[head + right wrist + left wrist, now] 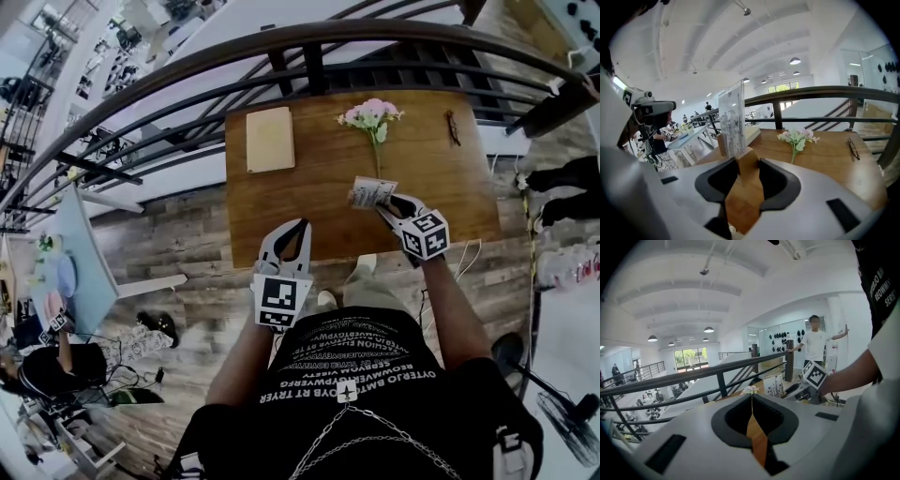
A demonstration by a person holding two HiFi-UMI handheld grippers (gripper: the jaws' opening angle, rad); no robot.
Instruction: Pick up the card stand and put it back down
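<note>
The card stand [732, 119] (a clear panel on a wooden base) is pinched at its base by the right gripper [746, 161]. It is held above the near right part of the wooden table [309, 206], nearer than the pink flowers [373, 114]. The left gripper [298, 225] is held over the table's near edge, its jaws pressed together on nothing. A tan pad [270, 139] is seen at the far left.

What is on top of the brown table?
A tan book, pink flowers and a small dark thing lie on the table. The right gripper holds the card stand over it, hiding the wood beneath.
</note>
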